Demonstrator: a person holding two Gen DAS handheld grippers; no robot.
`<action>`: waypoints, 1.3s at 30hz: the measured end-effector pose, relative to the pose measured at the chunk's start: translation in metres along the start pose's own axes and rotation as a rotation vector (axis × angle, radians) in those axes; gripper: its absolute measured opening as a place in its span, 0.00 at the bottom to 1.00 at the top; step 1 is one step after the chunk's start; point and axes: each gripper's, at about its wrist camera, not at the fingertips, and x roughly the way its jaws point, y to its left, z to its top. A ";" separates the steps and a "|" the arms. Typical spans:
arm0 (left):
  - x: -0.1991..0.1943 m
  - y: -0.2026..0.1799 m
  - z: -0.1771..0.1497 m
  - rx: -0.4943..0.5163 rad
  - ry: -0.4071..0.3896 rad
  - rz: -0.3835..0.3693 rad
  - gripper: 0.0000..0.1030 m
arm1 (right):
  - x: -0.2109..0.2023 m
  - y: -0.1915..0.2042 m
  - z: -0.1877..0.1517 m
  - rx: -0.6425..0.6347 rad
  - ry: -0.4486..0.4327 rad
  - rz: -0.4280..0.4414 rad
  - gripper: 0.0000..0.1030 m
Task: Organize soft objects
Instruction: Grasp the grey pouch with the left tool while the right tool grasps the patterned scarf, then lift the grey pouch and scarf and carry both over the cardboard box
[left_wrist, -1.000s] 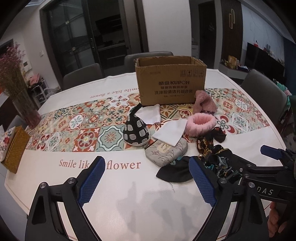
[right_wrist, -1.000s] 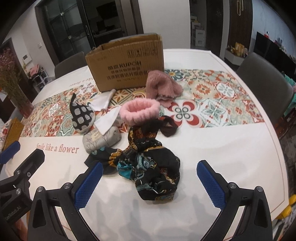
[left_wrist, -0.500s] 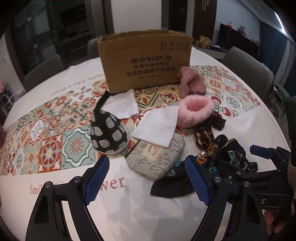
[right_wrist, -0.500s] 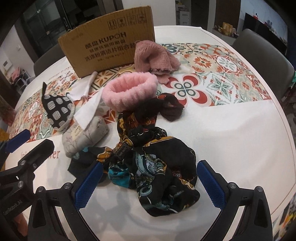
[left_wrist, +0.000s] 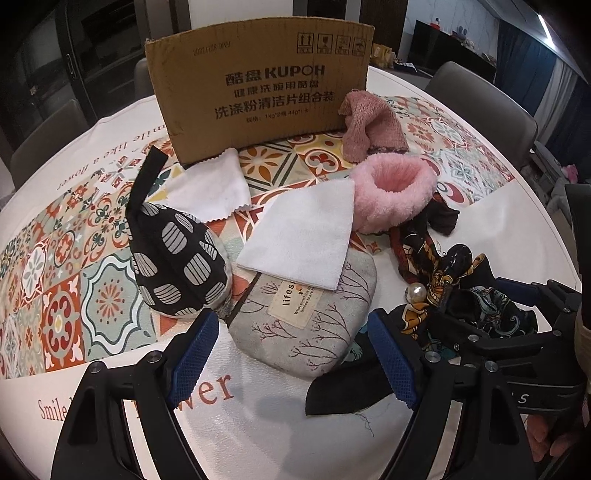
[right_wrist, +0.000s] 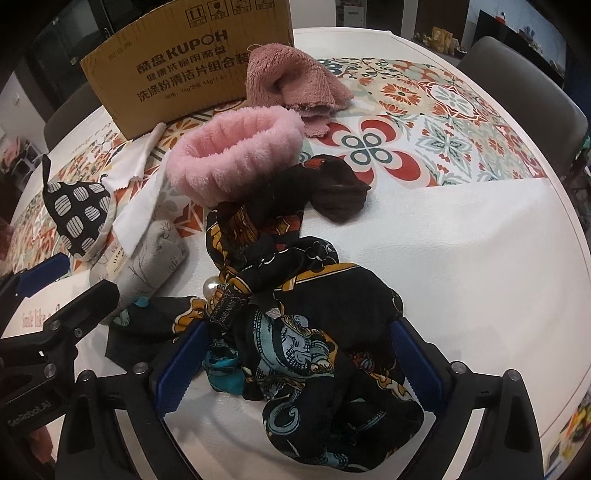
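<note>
Soft things lie on a round table before a brown cardboard box (left_wrist: 258, 85). My left gripper (left_wrist: 291, 354) is open, its fingers on either side of a grey tree-print pouch (left_wrist: 306, 317), which has a white cloth (left_wrist: 303, 240) on it. My right gripper (right_wrist: 295, 365) is open, its fingers around a black patterned scarf (right_wrist: 314, 332) with a pearl (right_wrist: 211, 286). A pink fluffy band (right_wrist: 236, 151), a dusty pink towel (right_wrist: 291, 77), a black spotted pouch (left_wrist: 177, 258) and a second white cloth (left_wrist: 210, 192) lie nearby.
A dark brown cloth (right_wrist: 336, 192) lies by the scarf. A black fabric scrap (left_wrist: 343, 395) lies under the left gripper's right finger. The tablecloth has a tiled runner (left_wrist: 55, 295). Grey chairs (right_wrist: 517, 77) stand around the table.
Both grippers have moved forward and down toward the table. The left one now straddles the grey pouch and the right one straddles the scarf. Both stayed open.
</note>
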 end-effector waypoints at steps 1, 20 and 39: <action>0.002 0.000 0.000 0.001 0.006 -0.005 0.81 | 0.000 0.001 0.000 -0.003 0.000 0.002 0.90; 0.023 -0.012 0.006 0.023 0.047 -0.012 0.81 | -0.013 0.001 0.000 -0.060 -0.030 -0.035 0.20; 0.023 -0.025 -0.003 0.046 0.022 0.047 0.14 | -0.030 -0.011 0.000 -0.018 -0.058 -0.018 0.20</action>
